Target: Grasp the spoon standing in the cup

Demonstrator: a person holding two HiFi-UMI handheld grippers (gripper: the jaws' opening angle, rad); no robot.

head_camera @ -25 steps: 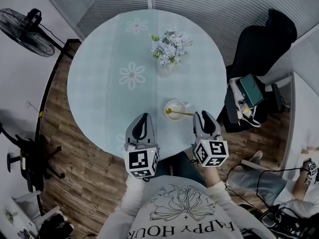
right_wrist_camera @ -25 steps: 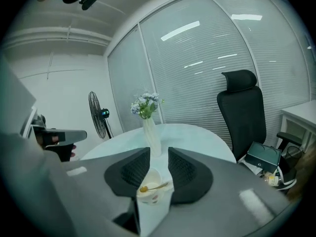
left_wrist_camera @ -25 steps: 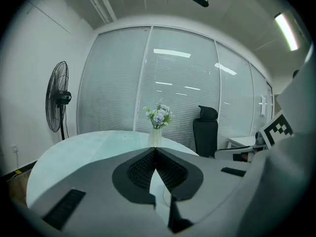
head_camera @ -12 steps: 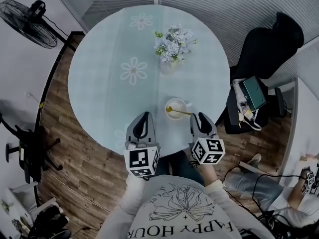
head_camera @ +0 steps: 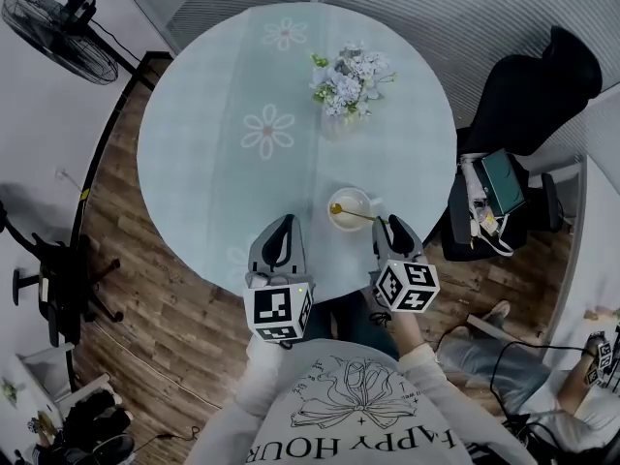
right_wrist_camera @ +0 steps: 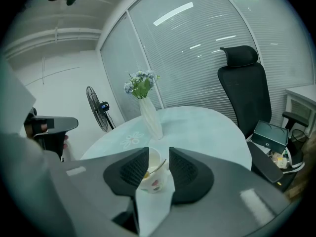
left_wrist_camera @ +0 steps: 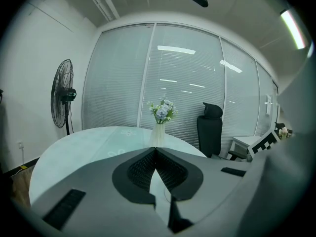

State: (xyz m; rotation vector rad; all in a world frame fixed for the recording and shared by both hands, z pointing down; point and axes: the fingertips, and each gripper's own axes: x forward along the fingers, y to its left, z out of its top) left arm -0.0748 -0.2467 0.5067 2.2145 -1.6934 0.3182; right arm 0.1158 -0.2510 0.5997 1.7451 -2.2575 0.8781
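Right gripper, grey with black ribbed pads, hovers at the near edge of the round pale-green table, its jaws opening and gripping nothing. The small white ceramic cup shows through their gap, just ahead, with the thin golden spoon leaning in it. Left gripper hangs alongside, jaws pressed together, empty.

From the small white ceramic cup I have bare tabletop on the round pale-green table to its left and beyond it. The white vase of pale flowers stands well beyond it, clear of any approach. On the cup's near side, the gold spoon leans its handle toward my right gripper, whose jaws are opening with nothing between them.
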